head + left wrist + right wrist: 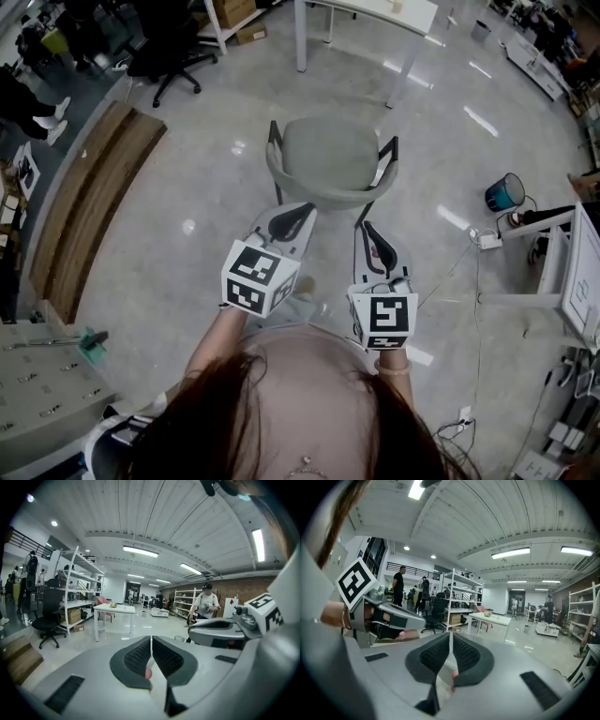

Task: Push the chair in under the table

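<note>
One chair (333, 155), one table (375, 11), left tool (307, 211), right tool (367, 229), both closed

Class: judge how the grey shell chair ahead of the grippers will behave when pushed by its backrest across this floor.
The chair probably slides easily: the floor looks polished and glossy. Its one-piece shell looks stiff, so it should not flex much. Pushed high on the backrest, it may tip forward on its thin legs.

My matt grey plastic left gripper (300, 214) and right gripper (368, 230) carry black ribbed rubbery pads (138, 658), and the smooth matt grey plastic-shell chair (330, 155) sits on glossy, reflective polished grey floor (187, 253).
</note>
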